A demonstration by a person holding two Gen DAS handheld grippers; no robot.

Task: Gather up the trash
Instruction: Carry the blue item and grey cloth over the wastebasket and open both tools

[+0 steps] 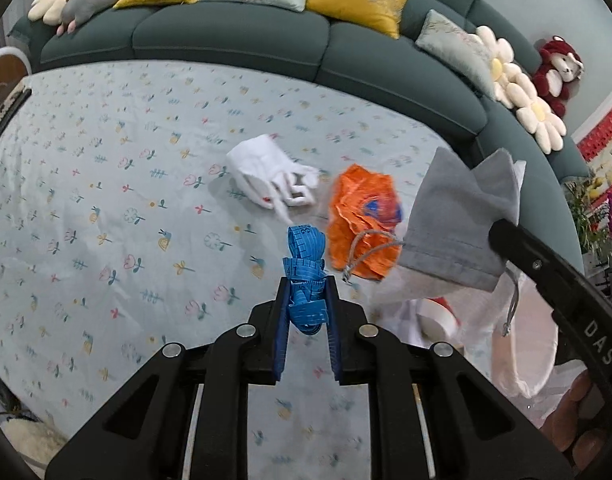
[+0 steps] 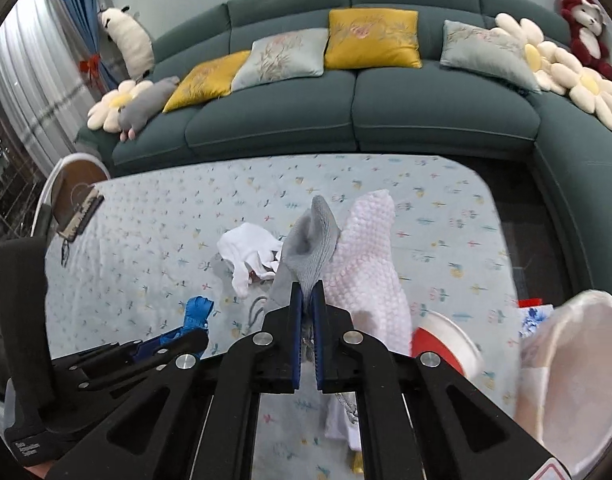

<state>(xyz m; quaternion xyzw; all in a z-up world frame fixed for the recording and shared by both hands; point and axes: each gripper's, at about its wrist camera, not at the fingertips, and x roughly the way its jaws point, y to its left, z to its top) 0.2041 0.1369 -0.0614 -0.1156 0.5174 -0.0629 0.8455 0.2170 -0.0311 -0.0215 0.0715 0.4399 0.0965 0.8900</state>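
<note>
A table under a pale floral cloth (image 1: 106, 200) stands before a dark green sofa (image 2: 346, 120) with yellow and grey cushions. The left gripper (image 1: 306, 292) pinches a bundled blue measuring tape (image 1: 304, 264), numerals showing. The right gripper (image 2: 306, 300) clamps a grey drawstring pouch (image 2: 312, 240). A white glove (image 1: 266, 172) and orange wrapper (image 1: 358, 216) lie mid-table.

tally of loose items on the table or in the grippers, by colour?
Blue: 1, tape measure, in left gripper
Grey: 1, drawstring pouch, in right gripper
White: 1, glove
Orange: 1, crumpled wrapper
Total: 4
</note>
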